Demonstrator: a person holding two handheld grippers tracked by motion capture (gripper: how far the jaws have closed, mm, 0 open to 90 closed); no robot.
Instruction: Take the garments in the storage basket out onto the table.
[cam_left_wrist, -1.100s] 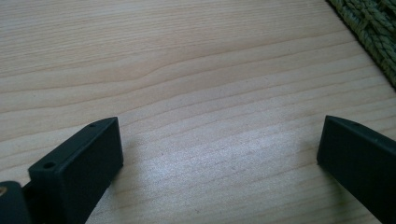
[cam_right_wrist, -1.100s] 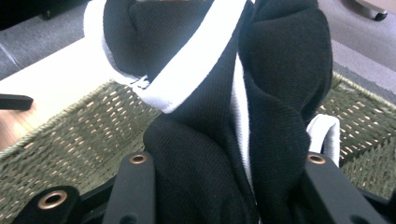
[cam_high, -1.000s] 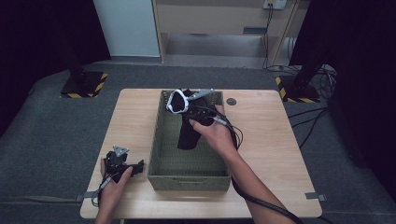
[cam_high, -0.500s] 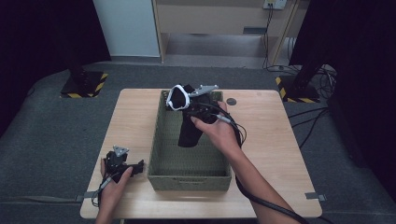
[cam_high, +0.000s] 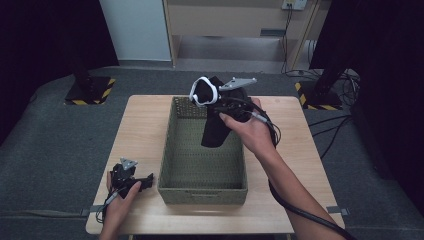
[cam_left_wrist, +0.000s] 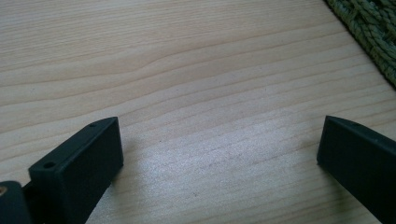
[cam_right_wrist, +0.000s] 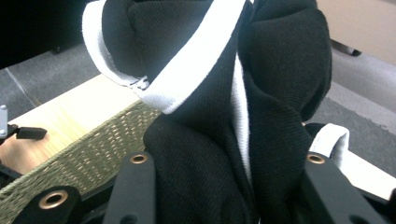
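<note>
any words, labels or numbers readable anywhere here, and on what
None can be read.
The black garment with white trim, held by the right gripper, shows no print.
The woven basket, the table and the left gripper bear no lettering.

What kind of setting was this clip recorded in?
Probably a lab or studio set up for recording, not a home: a lone wooden table on grey carpet, black curtains along the sides, hazard-striped stand bases, and cables on the floor.
</note>
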